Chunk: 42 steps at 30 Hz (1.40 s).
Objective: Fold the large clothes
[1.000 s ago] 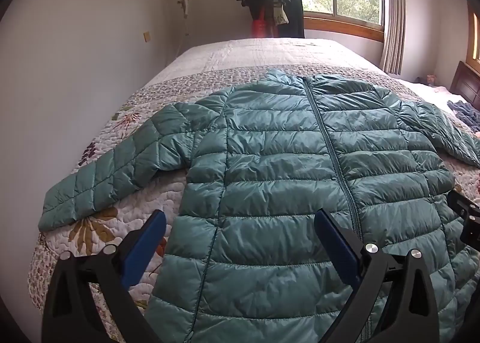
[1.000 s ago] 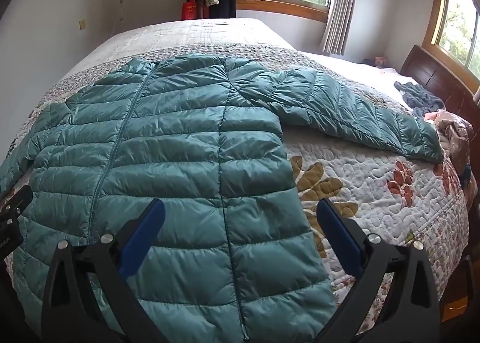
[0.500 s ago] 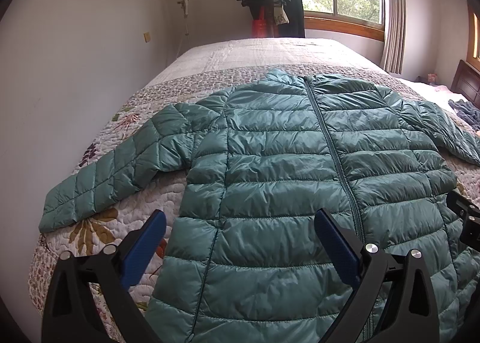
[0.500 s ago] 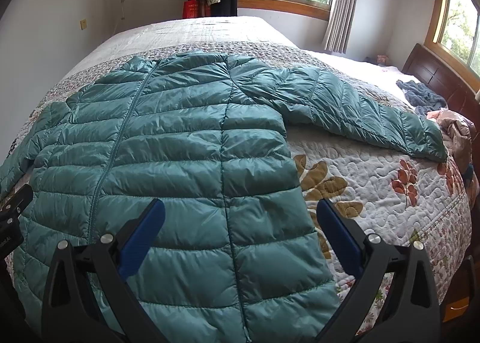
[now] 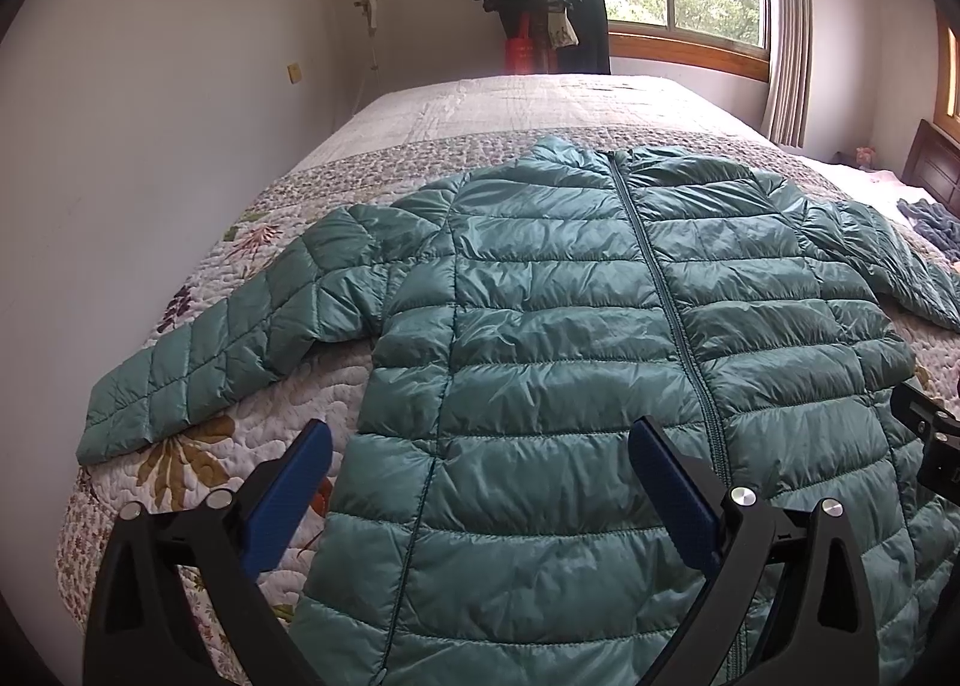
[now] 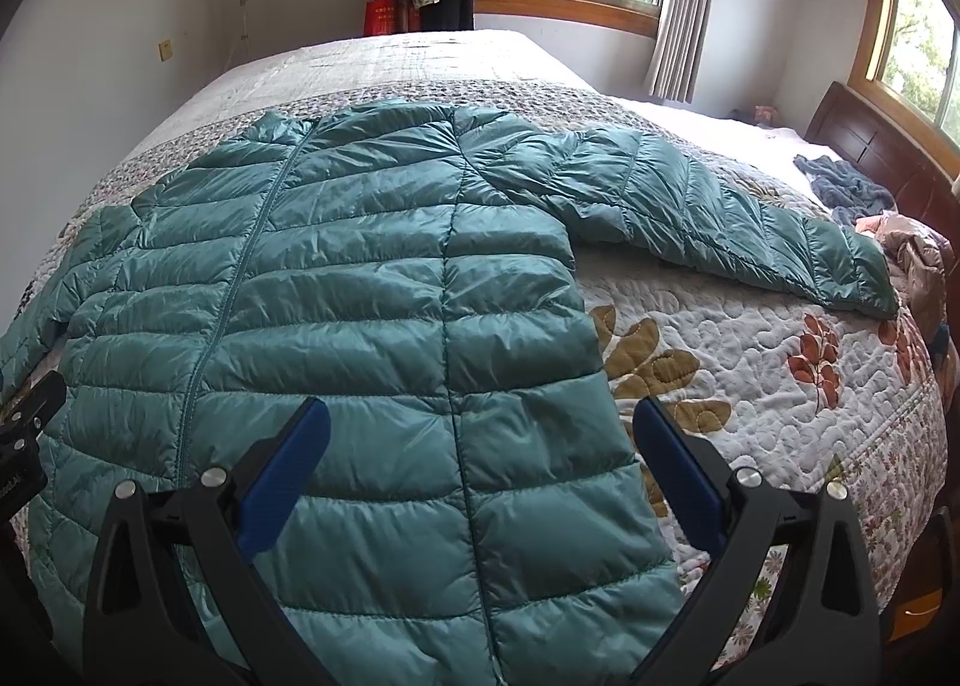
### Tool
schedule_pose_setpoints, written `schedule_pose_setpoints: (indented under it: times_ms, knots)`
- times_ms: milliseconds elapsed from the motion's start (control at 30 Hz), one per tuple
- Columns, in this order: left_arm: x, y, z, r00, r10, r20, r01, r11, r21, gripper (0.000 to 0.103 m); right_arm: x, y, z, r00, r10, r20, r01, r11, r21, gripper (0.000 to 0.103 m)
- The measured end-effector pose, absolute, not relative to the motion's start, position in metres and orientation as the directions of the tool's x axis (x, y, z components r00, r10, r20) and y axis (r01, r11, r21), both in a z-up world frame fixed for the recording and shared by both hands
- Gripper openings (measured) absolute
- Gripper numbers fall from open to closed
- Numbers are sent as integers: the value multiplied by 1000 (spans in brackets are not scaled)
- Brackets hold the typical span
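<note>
A teal quilted puffer jacket [image 5: 570, 338] [image 6: 360, 296] lies flat on the bed, zipped, front up, collar pointing away from me. Its left sleeve [image 5: 228, 350] stretches out toward the wall side, and its right sleeve [image 6: 738, 218] reaches toward the headboard. My left gripper [image 5: 480, 440] hovers open above the lower left half of the jacket, nothing between its blue pads. My right gripper [image 6: 480, 416] hovers open above the lower right half near the side seam, holding nothing. The jacket's hem is hidden below the gripper frames.
The bed carries a floral quilt [image 6: 750, 362] [image 5: 198, 464]. A wall [image 5: 120, 176] runs along the bed's left side. Loose clothes [image 6: 852, 188] lie near the dark wooden headboard [image 6: 870, 152]. A coat rack [image 5: 546, 8] stands by the window beyond the bed.
Both grippers have risen or drawn back slightly, so the jacket sits a little lower in both views. The jacket lies unmoved and both grippers stay open.
</note>
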<state>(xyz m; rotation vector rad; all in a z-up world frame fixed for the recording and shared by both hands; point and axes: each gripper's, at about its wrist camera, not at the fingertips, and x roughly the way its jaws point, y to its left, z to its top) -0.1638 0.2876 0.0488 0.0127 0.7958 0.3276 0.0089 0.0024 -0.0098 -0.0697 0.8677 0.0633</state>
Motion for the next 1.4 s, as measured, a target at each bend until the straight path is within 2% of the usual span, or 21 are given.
schedule_pose_setpoints:
  times_ms: [1400]
  knots:
    - [-162, 286, 51, 656, 300, -692, -285, 948, 141, 99, 9, -3, -4, 655, 32, -755, -76, 997, -24, 100]
